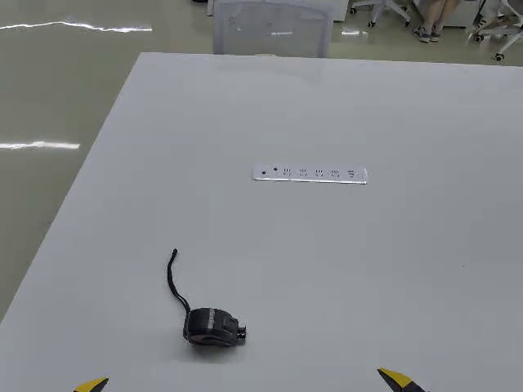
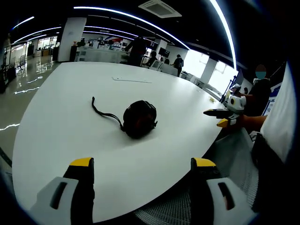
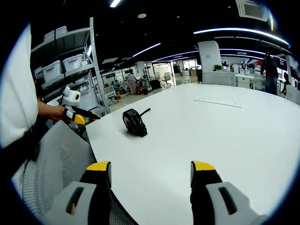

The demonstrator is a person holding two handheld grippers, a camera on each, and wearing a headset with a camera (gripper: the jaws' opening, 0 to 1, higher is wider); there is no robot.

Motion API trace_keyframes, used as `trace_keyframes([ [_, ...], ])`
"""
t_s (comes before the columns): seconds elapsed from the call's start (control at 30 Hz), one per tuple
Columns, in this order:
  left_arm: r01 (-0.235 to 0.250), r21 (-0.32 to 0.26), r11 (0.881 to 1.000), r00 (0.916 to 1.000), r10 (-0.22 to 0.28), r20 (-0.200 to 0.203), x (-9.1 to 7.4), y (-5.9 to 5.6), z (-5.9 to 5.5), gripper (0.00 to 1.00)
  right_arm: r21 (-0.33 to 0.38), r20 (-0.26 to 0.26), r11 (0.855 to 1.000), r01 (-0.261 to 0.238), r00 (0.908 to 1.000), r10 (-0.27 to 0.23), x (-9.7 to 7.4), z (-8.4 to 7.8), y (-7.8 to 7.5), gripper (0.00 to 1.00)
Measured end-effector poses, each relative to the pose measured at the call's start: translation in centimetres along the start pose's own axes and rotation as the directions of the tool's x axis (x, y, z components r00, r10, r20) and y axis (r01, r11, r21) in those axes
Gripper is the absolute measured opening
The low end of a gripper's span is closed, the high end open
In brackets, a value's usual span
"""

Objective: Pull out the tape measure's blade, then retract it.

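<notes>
A black tape measure (image 1: 212, 327) lies on the white table (image 1: 327, 245) near its front edge, its black wrist cord (image 1: 174, 282) trailing away from it. The blade is inside the case. The same tape measure (image 2: 139, 118) sits ahead of my left gripper (image 2: 143, 164), which is open and empty, well short of it. My right gripper (image 3: 150, 168) is open too, with the tape measure (image 3: 134, 122) some way ahead to its left. In the head view a yellow fingertip of the left gripper (image 1: 91, 385) and one of the right gripper (image 1: 396, 380) poke in at the bottom.
A white power strip (image 1: 310, 174) lies flat in the middle of the table. A chair back (image 1: 274, 28) stands at the far edge. A grey mesh chair (image 3: 51, 164) is by the near edge. People and shelving stand in the room behind.
</notes>
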State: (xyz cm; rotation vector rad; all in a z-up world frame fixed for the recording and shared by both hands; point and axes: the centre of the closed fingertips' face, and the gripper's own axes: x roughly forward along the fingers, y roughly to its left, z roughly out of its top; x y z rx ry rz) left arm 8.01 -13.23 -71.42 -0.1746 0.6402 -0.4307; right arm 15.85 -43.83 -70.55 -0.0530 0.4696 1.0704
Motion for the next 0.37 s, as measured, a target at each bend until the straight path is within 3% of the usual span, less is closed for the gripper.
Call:
trace_keyframes([
  [0.37, -0.001, 0.0, 1.0, 1.0, 0.001, -0.002, -0.21, -0.07, 0.04, 0.83, 0.005, 0.005, 1.0, -0.001, 1.0, 0.001, -0.04, 0.11, 0.17, 0.69],
])
